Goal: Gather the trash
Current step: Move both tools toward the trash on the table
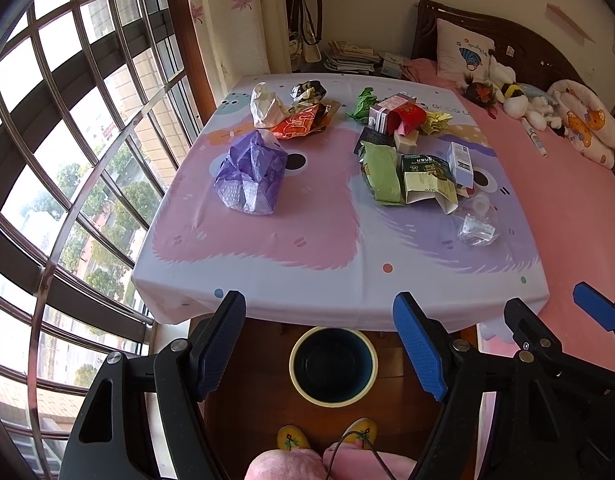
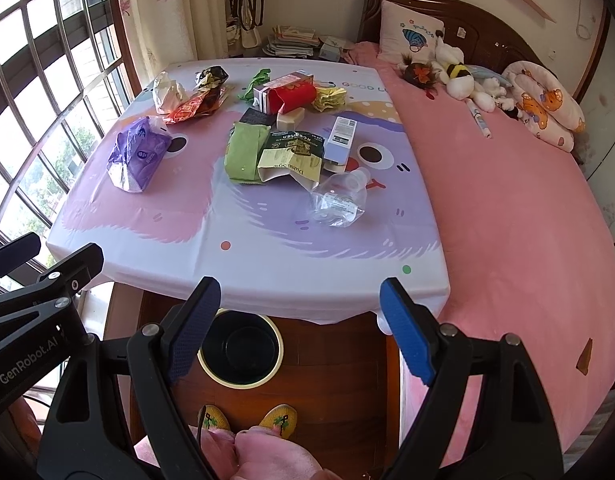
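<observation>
Trash lies on the table (image 1: 267,280) (image 2: 267,272): a purple plastic bag (image 1: 249,176) (image 2: 137,156), a white crumpled paper (image 1: 265,106) (image 2: 167,92), an orange wrapper (image 1: 301,124) (image 2: 191,110), a green packet (image 1: 381,172) (image 2: 243,154), a crushed clear bottle (image 1: 477,220) (image 2: 339,200), a red cup (image 1: 405,118) (image 2: 293,98) and cartons. A dark bin (image 1: 333,366) (image 2: 239,346) with a cream rim stands on the floor below the table's near edge. My left gripper (image 1: 319,344) is open and empty above the bin. My right gripper (image 2: 301,328) is open and empty beside it.
A bed with a pink sheet (image 2: 507,220) adjoins the table on the right, with plush toys (image 2: 459,76) and a pillow (image 2: 411,36). A barred window (image 1: 67,160) is on the left. The person's yellow slippers (image 1: 327,436) stand by the bin.
</observation>
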